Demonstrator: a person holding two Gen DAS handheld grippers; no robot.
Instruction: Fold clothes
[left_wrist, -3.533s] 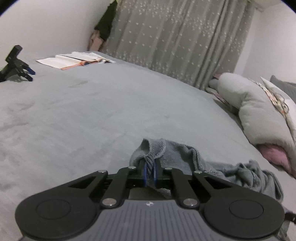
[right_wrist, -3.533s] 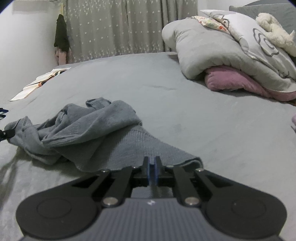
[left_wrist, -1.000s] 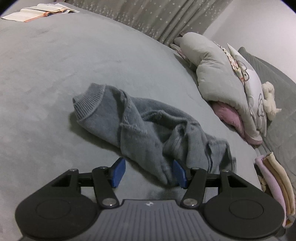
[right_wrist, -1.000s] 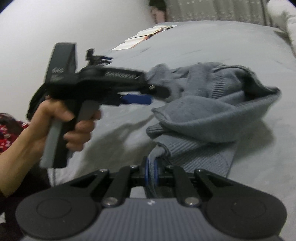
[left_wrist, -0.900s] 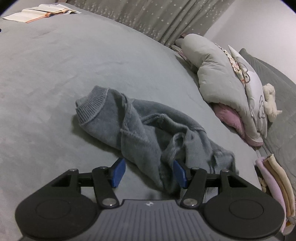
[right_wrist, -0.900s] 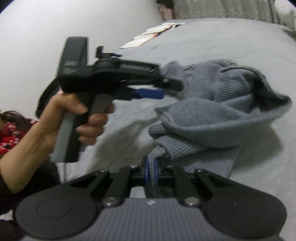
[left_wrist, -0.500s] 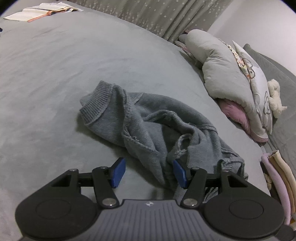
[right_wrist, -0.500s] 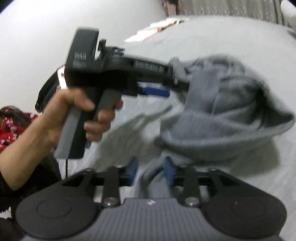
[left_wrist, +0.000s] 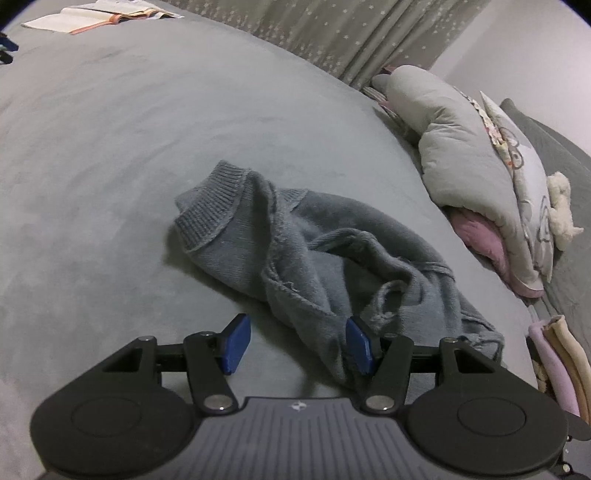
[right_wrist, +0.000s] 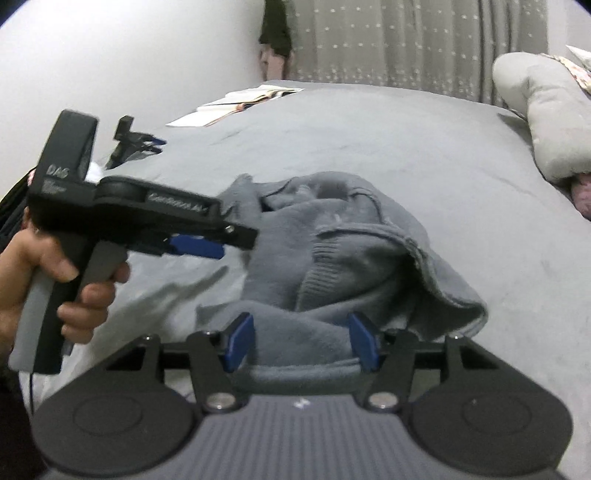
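Sweater (left_wrist: 317, 258), seen crumpled on the bed (left_wrist: 110, 147) just ahead of both spread grippers, left (left_wrist: 295, 343) and right (right_wrist: 301, 341), neither pinching cloth; regrasping and spreading flat are judged next.

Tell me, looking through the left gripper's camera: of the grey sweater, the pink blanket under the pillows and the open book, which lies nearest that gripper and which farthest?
From the left gripper:
1. Grey sweater, crumpled just ahead, its near edge between the open fingers.
2. Pink blanket, off to the right under the pillows.
3. Open book, far across the bed, upper left.
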